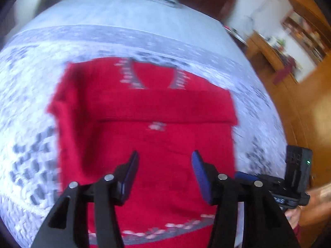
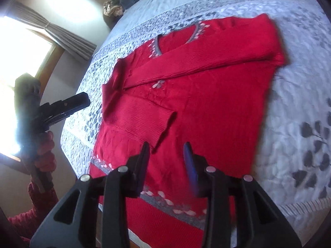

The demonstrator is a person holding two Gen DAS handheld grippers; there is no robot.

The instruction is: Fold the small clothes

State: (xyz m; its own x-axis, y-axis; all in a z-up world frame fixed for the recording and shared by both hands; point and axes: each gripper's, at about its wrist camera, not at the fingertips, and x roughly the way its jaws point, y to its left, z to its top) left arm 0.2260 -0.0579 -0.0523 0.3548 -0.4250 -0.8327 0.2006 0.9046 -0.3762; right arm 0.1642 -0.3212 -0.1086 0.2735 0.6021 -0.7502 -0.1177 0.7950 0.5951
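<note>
My left hand-held gripper [image 1: 163, 155] and right hand-held gripper [image 2: 166, 146] hover, jaws spread and holding nothing, above the hem end of the red sweater [image 2: 196, 95] (both sleeves folded across its chest), which lies flat on the quilted bed [image 2: 300, 82].

Bright daylight throughout, streaming from the window [image 2: 24, 47] at far left of the right wrist view and blown out to pure white glare there. Heavy motion blur across the left wrist view: bedspread [image 1: 144, 41] pattern smeared, red sweater [image 1: 144, 140] edges soft. Sharper in the right wrist view, with mild smear toward the right side. Strong fisheye bending and dark vignette at every rim. Soft, shallow shadows under the sweater's folded sleeves.
</note>
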